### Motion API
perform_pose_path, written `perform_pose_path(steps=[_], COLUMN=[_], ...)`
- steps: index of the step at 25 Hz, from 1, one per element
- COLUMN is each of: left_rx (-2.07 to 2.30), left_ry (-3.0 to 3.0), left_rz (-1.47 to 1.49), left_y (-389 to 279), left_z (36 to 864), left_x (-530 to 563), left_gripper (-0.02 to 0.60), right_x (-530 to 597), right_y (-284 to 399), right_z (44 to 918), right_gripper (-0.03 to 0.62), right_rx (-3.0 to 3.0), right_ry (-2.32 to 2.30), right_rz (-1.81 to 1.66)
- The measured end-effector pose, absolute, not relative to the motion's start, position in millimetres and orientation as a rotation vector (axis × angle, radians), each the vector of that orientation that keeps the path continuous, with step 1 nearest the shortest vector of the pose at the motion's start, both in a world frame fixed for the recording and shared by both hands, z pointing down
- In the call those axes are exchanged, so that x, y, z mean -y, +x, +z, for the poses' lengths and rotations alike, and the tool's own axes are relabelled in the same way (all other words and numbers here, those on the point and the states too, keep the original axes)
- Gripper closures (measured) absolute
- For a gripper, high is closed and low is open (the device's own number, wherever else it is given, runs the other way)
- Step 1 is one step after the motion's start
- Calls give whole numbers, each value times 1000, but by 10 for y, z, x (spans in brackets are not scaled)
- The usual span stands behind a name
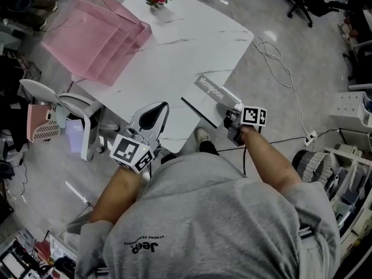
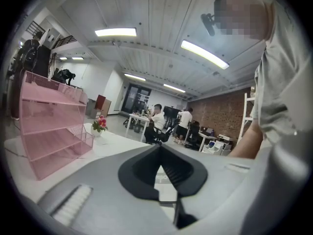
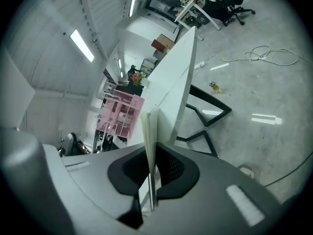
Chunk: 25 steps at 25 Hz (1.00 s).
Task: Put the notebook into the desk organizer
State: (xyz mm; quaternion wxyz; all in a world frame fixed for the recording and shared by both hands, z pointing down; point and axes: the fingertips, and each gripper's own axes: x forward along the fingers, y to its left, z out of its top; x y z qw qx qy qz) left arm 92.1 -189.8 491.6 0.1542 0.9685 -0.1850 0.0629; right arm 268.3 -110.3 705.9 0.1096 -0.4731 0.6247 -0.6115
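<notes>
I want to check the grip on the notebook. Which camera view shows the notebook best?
The head view: nearly the whole notebook shows at the near edge of the table, cover up. The right gripper view shows only its thin edge, clamped by the right gripper. The left gripper view does not show it clearly.

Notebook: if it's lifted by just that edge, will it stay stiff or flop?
Probably fairly stiff: the notebook shows as a straight, thin slab between the right gripper's shut jaws. Likely light, being that thin. Held by one edge only, its far end might sag or the cover fan open.
</notes>
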Motion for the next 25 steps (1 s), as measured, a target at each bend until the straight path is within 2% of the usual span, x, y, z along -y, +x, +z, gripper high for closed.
perform_pose_path(steps=[7, 15, 25], left_rx=[595, 669, 729], left_ry=[2803, 2830, 2844], left_rz=[125, 68, 68], left_y=[292, -550, -1204], left_z=[4698, 4425, 4406], left_x=[2108, 2375, 2576], left_gripper=[529, 529, 529], right_x=[1427, 2051, 2759], right_y=[2592, 1907, 1166], right_z=[6409, 5763, 5593], right_gripper=[583, 583, 583], right_rx=[-1862, -1948, -1963], right_ry=[-1372, -1321, -1239], right_rz=[-1604, -1476, -1452])
